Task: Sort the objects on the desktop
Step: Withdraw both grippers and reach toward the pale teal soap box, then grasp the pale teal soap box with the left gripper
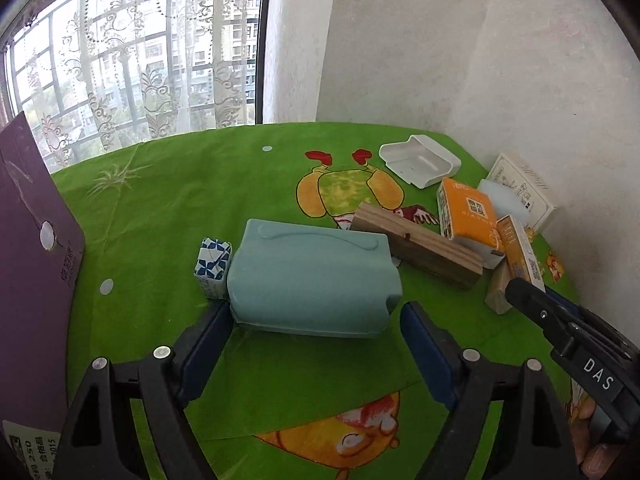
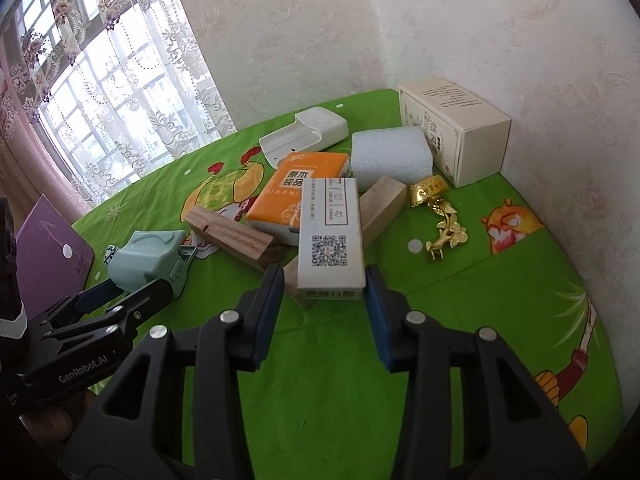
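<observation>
The left gripper (image 1: pixel 316 316) has its fingers (image 1: pixel 208 340) spread wide on either side of the near end of a pale teal container (image 1: pixel 312 280) lying on its side on the green-clothed bench (image 1: pixel 168 208). The left pad looks to be touching the container's corner or just shy of it, while the right pad stands a little clear, so nothing is clamped. A small blue-and-white patterned packet (image 1: pixel 213 266) sits against the container just beyond the left finger, and a purple board (image 1: pixel 32 264) stands farther out on that side.

The right gripper (image 2: pixel 325 280) has its fingers (image 2: pixel 269 300) drawn in around the near end of a white box with a QR code (image 2: pixel 330 236). The right pad sits against the box's edge; the left pad is at the edge too, though I cannot tell whether it presses. The box rests tilted on a pale wooden block (image 2: pixel 380 208), partly hidden under it.

Beyond the fingertips lie an orange tissue pack (image 2: pixel 298 196), a dark striped wooden block (image 2: pixel 236 238), a white foam block (image 2: pixel 390 156), a white plastic tray (image 2: pixel 304 136) and a cream carton (image 2: pixel 456 136). A gold ornament (image 2: pixel 438 216) lies to the right, beyond the right finger.
</observation>
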Demonstrator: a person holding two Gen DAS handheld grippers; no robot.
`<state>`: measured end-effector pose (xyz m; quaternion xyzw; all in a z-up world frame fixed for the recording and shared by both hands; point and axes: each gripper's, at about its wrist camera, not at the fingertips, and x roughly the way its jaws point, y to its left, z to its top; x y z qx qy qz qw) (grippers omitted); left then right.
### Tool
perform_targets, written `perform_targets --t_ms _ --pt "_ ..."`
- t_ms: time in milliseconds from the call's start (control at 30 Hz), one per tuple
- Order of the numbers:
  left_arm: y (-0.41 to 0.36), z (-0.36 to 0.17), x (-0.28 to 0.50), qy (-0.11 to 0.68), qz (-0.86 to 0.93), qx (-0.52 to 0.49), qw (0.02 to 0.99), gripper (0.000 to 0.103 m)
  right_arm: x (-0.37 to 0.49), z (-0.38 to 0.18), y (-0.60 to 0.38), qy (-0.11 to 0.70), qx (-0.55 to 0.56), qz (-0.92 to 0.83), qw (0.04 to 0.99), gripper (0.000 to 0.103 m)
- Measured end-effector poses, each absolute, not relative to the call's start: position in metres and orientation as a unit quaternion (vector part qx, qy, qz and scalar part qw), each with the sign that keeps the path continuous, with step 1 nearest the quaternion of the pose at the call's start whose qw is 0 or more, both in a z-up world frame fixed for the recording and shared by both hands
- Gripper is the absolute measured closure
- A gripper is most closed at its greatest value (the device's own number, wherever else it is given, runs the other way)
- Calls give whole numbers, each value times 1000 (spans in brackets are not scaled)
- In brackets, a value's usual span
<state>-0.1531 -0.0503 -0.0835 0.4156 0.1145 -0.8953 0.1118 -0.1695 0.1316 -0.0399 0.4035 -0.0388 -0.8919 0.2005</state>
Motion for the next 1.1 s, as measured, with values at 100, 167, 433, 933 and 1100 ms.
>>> perform_targets --t_ms 100,167,433,933,1100 --pt "-48 -84 -153 113 -895 417 111 21 -169 -40 131 -39 403 -892 200 67" --pt "-45 -83 -153 113 -896 416 109 21 -168 -40 133 -40 403 -892 200 67" --pt "-25 -75 -136 106 -902 409 86 28 -156 -34 146 -48 396 -896 196 67" --pt "-14 -81 -132 97 -895 423 98 17 -134 -32 157 -40 393 -899 189 67" --pt "-16 -86 -144 101 -889 435 102 17 -131 -33 155 -36 394 -899 188 67"
